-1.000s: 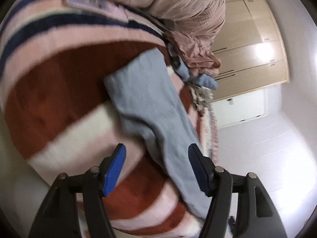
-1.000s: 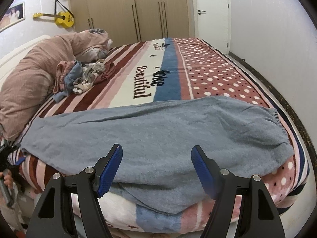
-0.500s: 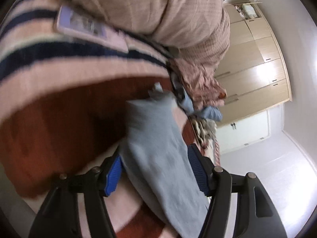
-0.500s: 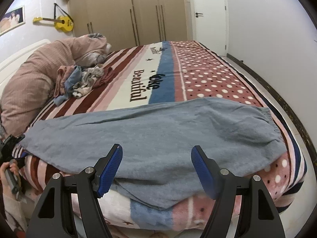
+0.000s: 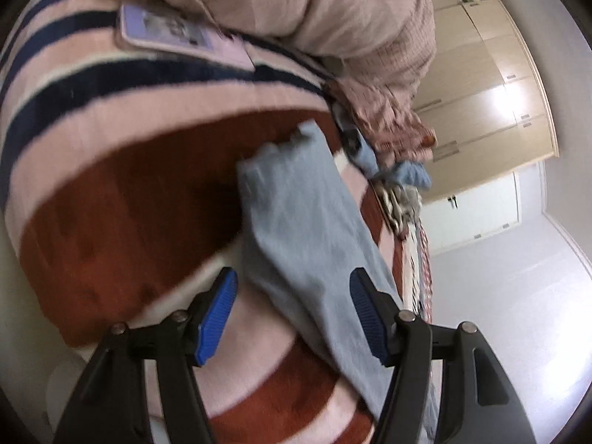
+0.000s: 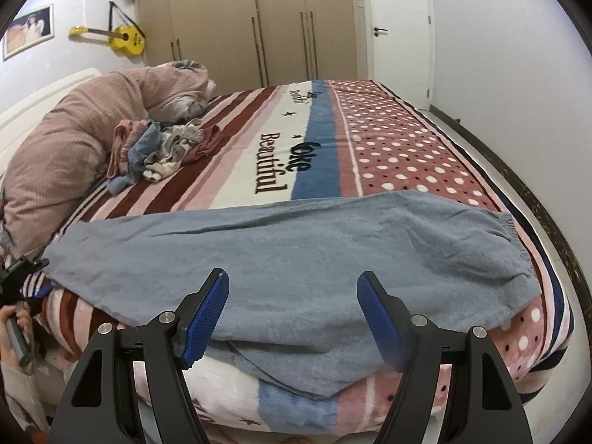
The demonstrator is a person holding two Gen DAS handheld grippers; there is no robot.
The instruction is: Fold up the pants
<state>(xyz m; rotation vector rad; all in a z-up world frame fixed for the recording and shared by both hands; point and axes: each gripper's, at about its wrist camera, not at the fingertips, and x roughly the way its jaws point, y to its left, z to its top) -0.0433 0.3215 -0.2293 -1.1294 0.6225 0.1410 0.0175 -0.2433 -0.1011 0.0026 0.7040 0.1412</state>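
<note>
Grey-blue pants [image 6: 296,255] lie flat across the near end of the bed, folded leg on leg, waistband at the right, cuffs at the left. My right gripper [image 6: 292,314] is open and empty, just in front of the pants' near edge. In the left wrist view the pants' leg end [image 5: 307,229] lies on the striped blanket. My left gripper [image 5: 292,314] is open around the leg, a little back from the cuffs, holding nothing. The left gripper also shows at the far left of the right wrist view [image 6: 14,277].
A striped and dotted blanket [image 6: 388,148] covers the bed. A pile of loose clothes [image 6: 162,148] and a pink duvet [image 6: 66,140] lie near the headboard. A phone [image 5: 177,35] lies on the blanket by the duvet. Wardrobes [image 6: 259,22] and a door [image 6: 399,26] stand behind.
My left gripper moved in towards the cuffs, then drew back a little, staying open. The cuff end looks ruffled. My right gripper stayed open and shifted only slightly.
</note>
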